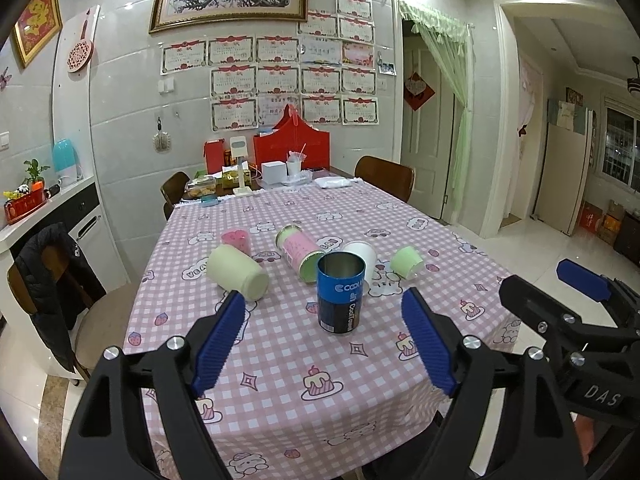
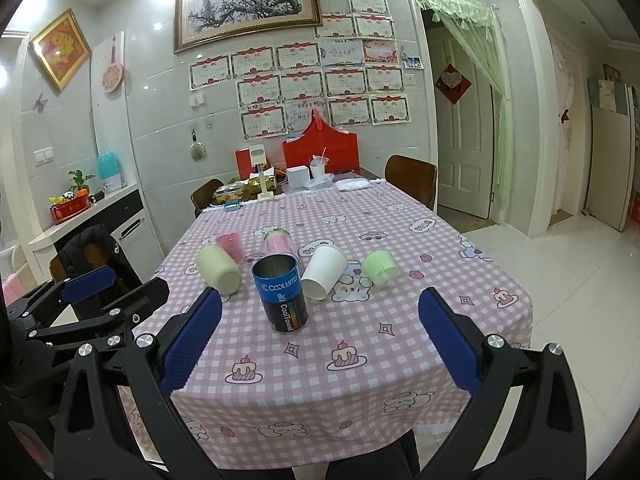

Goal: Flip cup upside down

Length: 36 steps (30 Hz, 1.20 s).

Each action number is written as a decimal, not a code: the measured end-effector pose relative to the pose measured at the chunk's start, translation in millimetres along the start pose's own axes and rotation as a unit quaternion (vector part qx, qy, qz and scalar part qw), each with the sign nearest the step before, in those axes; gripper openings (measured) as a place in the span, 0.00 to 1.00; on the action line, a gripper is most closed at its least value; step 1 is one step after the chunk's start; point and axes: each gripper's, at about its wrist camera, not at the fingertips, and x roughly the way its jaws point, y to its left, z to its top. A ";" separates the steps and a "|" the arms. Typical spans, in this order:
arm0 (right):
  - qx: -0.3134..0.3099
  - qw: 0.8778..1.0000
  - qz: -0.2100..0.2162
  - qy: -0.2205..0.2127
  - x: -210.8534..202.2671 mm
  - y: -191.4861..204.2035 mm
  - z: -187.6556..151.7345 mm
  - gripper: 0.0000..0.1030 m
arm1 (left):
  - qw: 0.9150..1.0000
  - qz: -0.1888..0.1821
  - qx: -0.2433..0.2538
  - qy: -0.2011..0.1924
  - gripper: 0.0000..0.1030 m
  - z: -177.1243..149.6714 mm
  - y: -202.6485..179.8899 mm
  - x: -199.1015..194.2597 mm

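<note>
A blue and black tin cup stands upright, mouth up, on the pink checked tablecloth; it also shows in the right wrist view. My left gripper is open and empty, held back from the cup near the table's front edge. My right gripper is open and empty, also short of the cup. The right gripper shows at the right of the left wrist view, and the left gripper at the left of the right wrist view.
Around the tin lie a pale yellow cup, a pink cup, a pink and green canister, a white paper cup and a green cup. Boxes and a red bag stand at the far end. Chairs flank the table.
</note>
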 end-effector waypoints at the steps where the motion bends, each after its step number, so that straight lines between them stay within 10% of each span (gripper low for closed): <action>1: 0.001 1.000 0.000 0.000 0.0 -0.4 0.2 0.92 | 1.000 0.000 0.000 -0.001 0.78 0.2 0.2 -0.1; 36: 0.001 1.000 0.007 0.007 5.2 -3.7 -2.5 0.92 | 1.000 0.004 0.000 0.005 0.80 -1.4 6.4 0.4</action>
